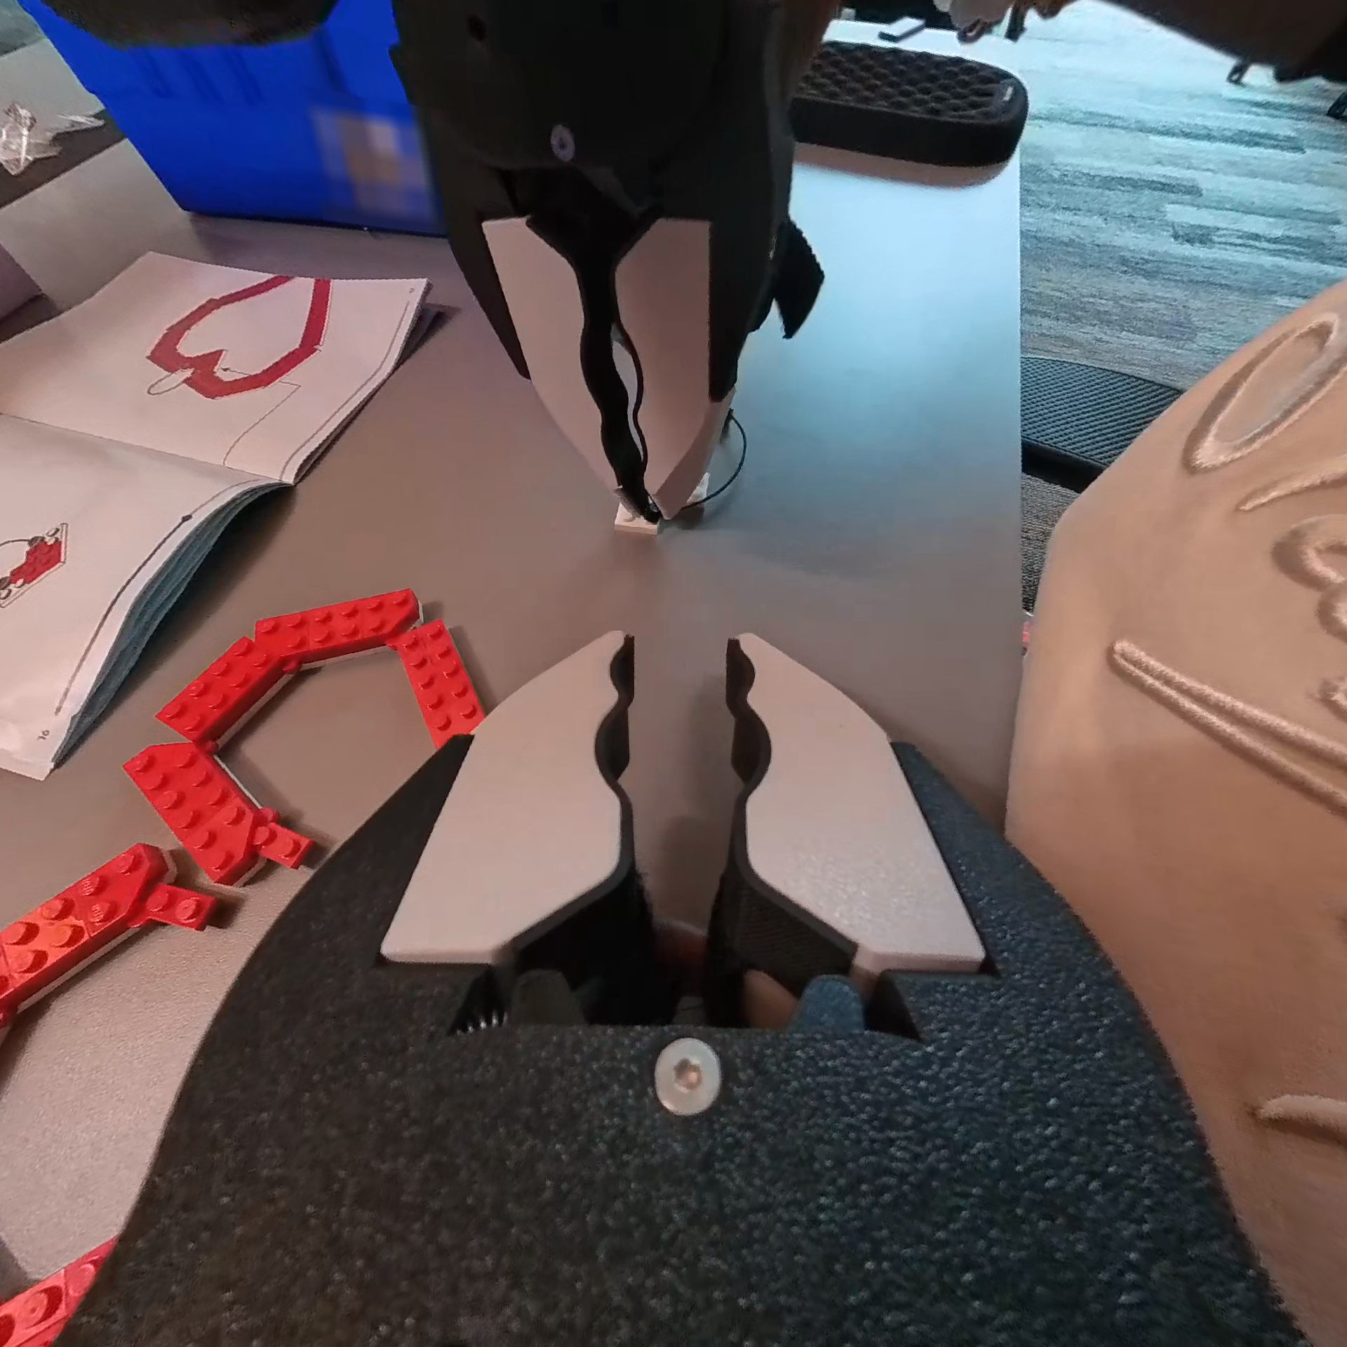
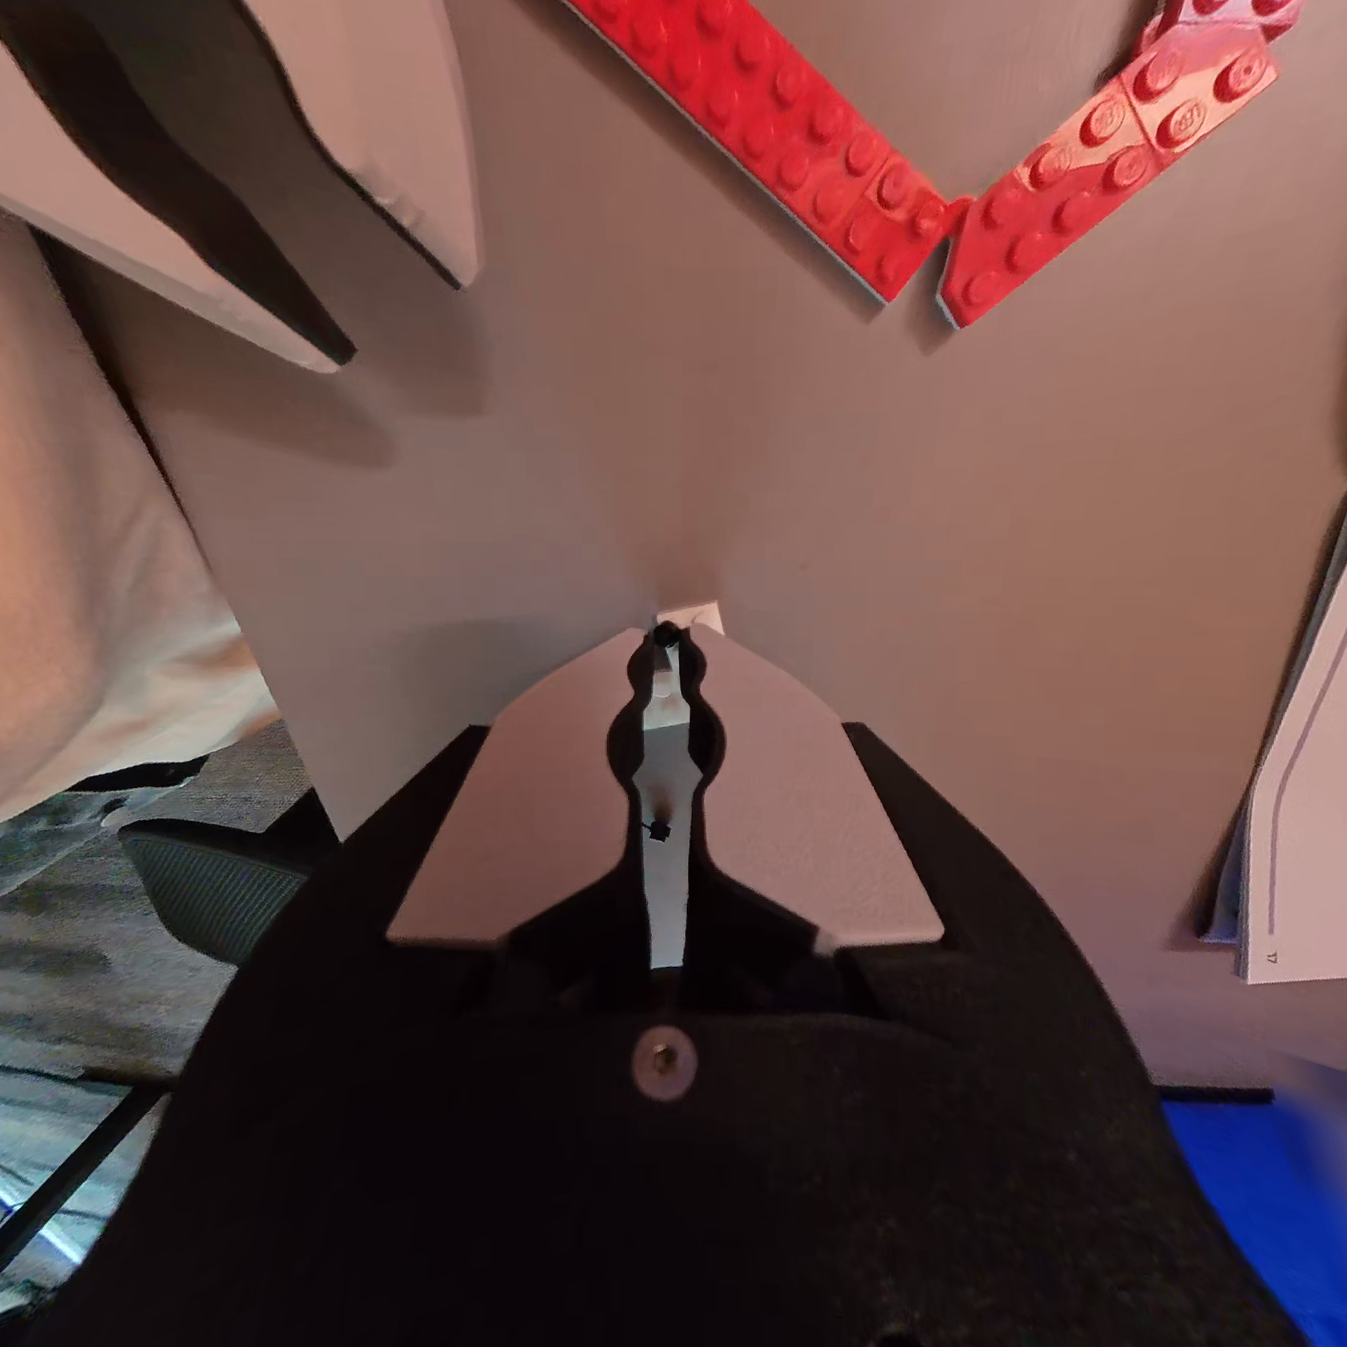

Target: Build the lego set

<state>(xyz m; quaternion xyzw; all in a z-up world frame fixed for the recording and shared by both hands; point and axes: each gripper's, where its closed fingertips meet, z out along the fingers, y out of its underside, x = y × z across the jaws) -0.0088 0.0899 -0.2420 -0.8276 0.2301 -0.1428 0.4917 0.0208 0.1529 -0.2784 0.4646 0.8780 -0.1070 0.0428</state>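
A small white Lego plate (image 1: 633,526) lies on the grey table (image 1: 838,583). My right gripper (image 1: 651,510) comes down from above, its tips shut on the end of a thin black string (image 1: 740,452) right on that plate. In the right wrist view the right gripper (image 2: 667,640) pinches the string's black knob at the white plate (image 2: 696,614). A second knob (image 2: 662,831) shows through the finger gap. My left gripper (image 1: 679,649) is open and empty, a short way in front of the plate. A red heart-shaped Lego frame (image 1: 328,641) lies to its left.
An open instruction booklet (image 1: 182,408) lies at the left, with a blue bin (image 1: 240,131) behind it. A person's beige garment (image 1: 1203,802) fills the right side. The table edge and mesh chairs (image 1: 911,102) are beyond. The red frame (image 2: 802,146), booklet (image 2: 1297,838) and left gripper (image 2: 404,321) show in the right wrist view. There is about 8 cm between the tips of the two grippers.
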